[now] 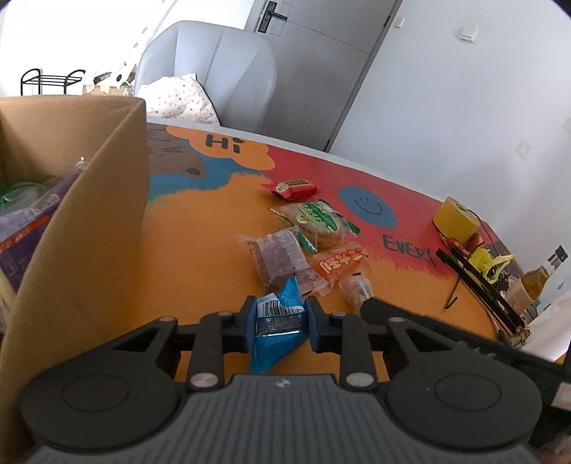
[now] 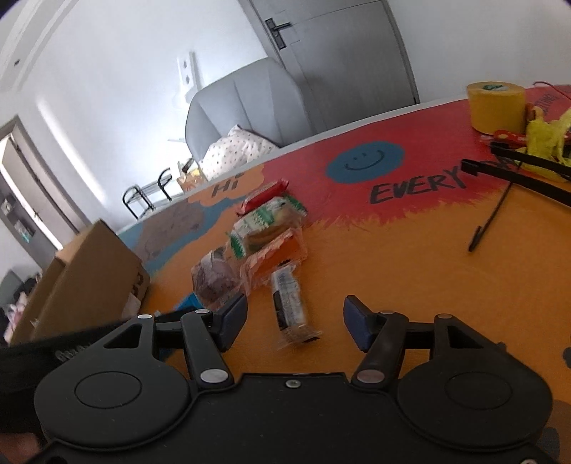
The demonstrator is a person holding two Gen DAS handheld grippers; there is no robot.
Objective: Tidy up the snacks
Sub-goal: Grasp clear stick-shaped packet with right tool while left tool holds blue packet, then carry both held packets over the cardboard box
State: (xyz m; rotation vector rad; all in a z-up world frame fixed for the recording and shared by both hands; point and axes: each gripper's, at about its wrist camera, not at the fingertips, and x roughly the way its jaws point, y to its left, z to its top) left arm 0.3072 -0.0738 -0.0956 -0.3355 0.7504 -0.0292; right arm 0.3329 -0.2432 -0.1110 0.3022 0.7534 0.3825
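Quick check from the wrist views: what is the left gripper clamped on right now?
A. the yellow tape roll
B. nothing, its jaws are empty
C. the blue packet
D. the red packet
C: in the left wrist view the left gripper has its pads pressed on the blue packet, while the red packet and the tape roll lie farther off on the table.

Beyond my table's painted orange-and-red top (image 1: pixel 200 228) I see a pale grey upholstered armchair (image 1: pixel 221 71) with a white dotted cushion (image 1: pixel 175 96) on it, just before a grey door (image 1: pixel 321 64) with a black lever handle (image 1: pixel 271 16). A yellow roll of tape (image 2: pixel 498 107) stands upright near crumpled yellow plastic (image 2: pixel 544 142). A glass bottle of amber liquid (image 1: pixel 539 278) stands at the far right.
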